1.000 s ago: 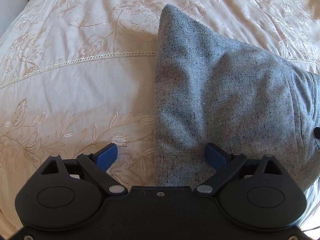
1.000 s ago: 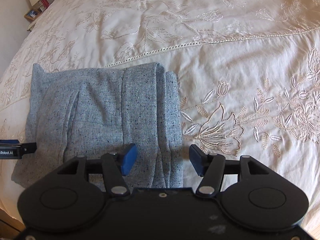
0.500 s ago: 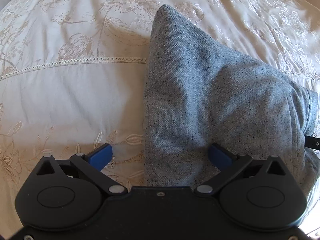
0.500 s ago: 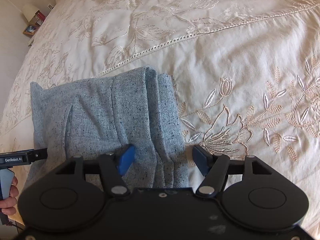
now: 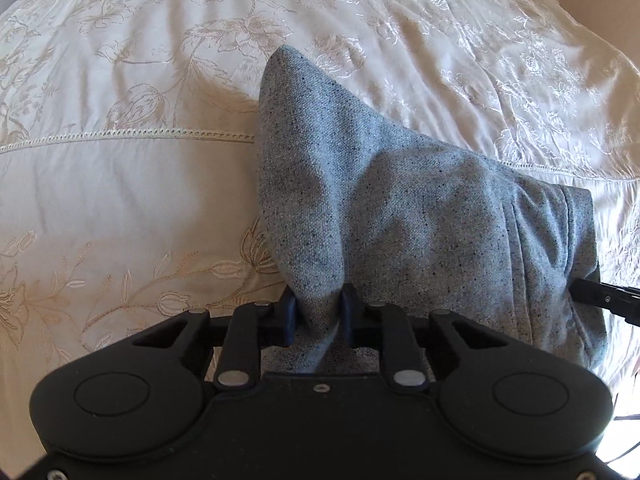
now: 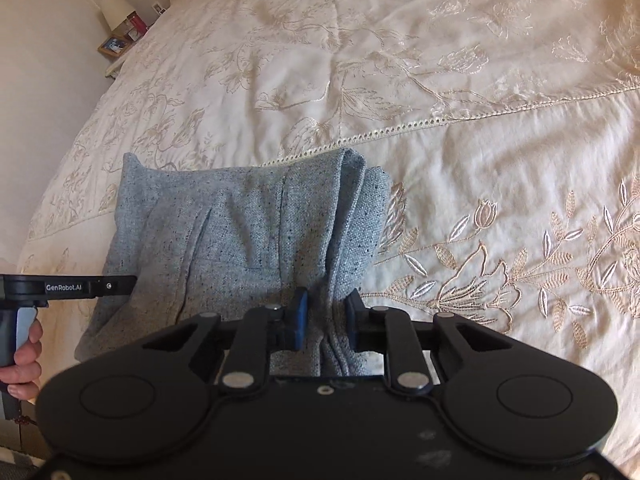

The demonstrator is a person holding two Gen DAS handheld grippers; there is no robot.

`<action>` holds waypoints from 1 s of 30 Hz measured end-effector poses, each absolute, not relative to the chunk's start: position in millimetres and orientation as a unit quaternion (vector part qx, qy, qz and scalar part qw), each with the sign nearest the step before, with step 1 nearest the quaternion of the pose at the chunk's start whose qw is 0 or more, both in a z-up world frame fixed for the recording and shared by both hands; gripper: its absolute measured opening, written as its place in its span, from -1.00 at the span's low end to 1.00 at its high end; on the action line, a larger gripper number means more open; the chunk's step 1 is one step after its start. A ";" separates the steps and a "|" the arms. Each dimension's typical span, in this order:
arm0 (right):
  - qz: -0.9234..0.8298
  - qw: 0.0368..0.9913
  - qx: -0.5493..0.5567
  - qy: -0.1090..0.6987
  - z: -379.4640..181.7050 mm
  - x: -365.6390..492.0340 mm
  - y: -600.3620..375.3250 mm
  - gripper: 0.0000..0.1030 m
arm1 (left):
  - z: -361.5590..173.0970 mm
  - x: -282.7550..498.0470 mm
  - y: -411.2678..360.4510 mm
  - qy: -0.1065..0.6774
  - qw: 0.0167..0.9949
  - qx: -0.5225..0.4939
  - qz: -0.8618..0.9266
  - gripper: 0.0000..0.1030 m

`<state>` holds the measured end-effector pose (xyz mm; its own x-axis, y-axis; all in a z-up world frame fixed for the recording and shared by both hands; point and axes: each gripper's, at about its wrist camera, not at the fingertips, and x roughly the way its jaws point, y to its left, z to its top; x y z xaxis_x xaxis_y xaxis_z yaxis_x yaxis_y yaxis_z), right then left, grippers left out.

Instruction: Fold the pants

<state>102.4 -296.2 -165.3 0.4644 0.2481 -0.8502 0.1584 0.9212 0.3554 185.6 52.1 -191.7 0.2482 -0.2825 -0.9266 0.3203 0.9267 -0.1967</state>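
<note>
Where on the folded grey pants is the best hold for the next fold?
The near edge, at both corners, approached from the bedside. The pants lie flat with stacked layers bunching there, and each gripper's jaws are shut on that edge: left gripper, right gripper.

Our left gripper (image 5: pixel 319 312) camera close behind its fingers, facing forward over the pants (image 5: pixel 420 216), our right gripper (image 6: pixel 325 316) camera likewise, both sharing pants and bedspread (image 6: pixel 460 100).
</note>
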 end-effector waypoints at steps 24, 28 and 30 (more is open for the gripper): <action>0.050 0.831 0.201 0.516 -161.3 104.9 -298.3 -0.59 | -178.7 182.2 44.1 0.572 0.800 0.010 -0.180 -0.55; 0.066 0.846 0.188 0.495 -125.0 102.8 -289.7 -0.61 | -152.1 176.9 48.8 0.553 0.814 -0.009 -0.178 -0.58; 0.077 0.853 0.176 0.486 -110.4 106.7 -283.3 -0.62 | -136.3 177.1 52.8 0.538 0.825 -0.009 -0.173 -0.58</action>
<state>106.7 -283.3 -110.4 0.5153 0.3022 -0.8019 0.0392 0.9265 0.3743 177.1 52.8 -136.3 0.3623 -0.2946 -0.8843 0.2753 0.9402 -0.2005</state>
